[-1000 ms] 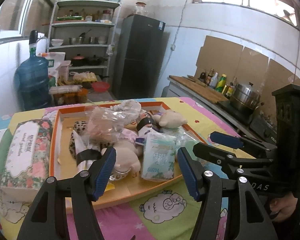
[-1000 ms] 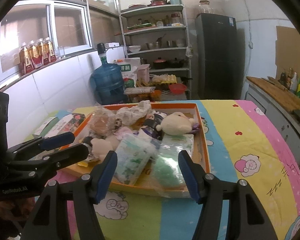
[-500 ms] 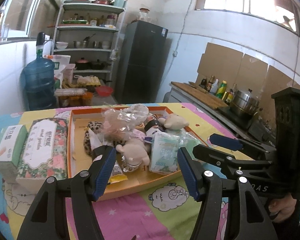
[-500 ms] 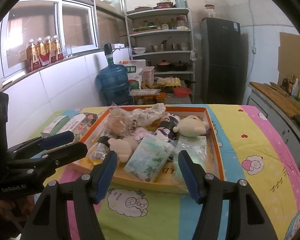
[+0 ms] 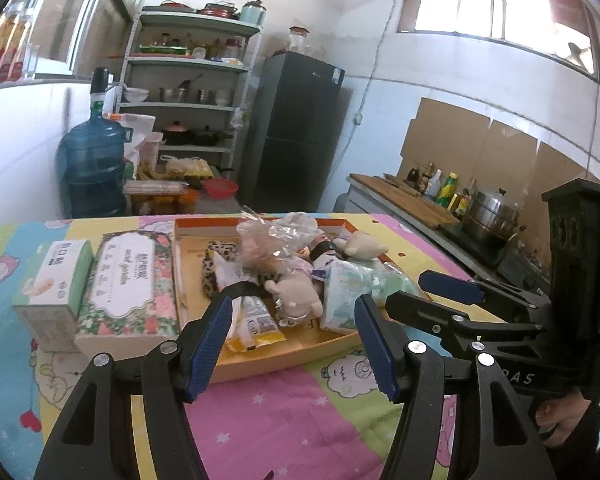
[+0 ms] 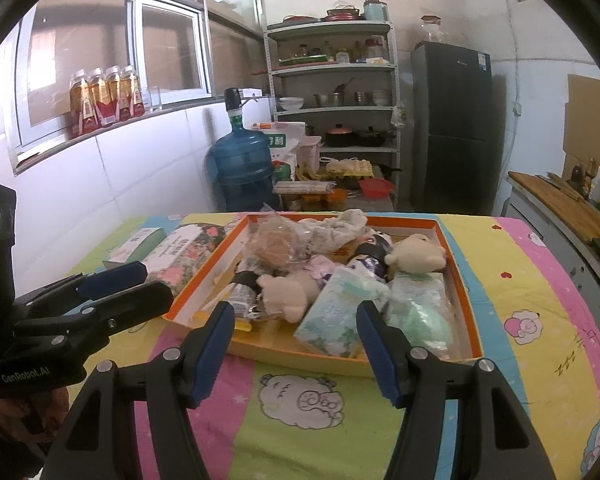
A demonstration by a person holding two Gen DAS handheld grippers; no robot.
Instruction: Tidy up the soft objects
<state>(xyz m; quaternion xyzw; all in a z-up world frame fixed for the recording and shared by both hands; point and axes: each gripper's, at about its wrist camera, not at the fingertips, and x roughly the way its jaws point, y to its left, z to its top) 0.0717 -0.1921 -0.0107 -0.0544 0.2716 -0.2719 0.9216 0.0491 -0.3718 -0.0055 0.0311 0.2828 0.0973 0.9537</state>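
An orange tray (image 5: 260,368) (image 6: 320,360) on the cartoon-print tablecloth holds a heap of soft things. In it are a beige plush bear (image 5: 296,292) (image 6: 288,290), a second plush (image 5: 364,244) (image 6: 418,258), a pale tissue pack (image 5: 344,296) (image 6: 336,316), a crinkled plastic bag (image 5: 272,240) (image 6: 276,240), a leopard-print cloth (image 5: 212,268) and a yellow pouch (image 5: 252,320). My left gripper (image 5: 292,344) (image 6: 154,282) hovers open just short of the tray's near edge. My right gripper (image 6: 296,348) (image 5: 410,290) is open beside it. Neither holds anything.
Left of the tray lie a floral tissue box (image 5: 128,280) (image 6: 188,248) and a green-and-white box (image 5: 56,276) (image 6: 136,240). Behind the table stand a blue water jug (image 5: 94,160), shelves and a dark fridge (image 5: 296,132). A counter with bottles and a steel pot (image 5: 488,216) runs along the right.
Both grippers have drawn back from the tray, which now looks smaller and farther off. The boxes to its left have come fully into the left wrist view. The jaws have not moved.
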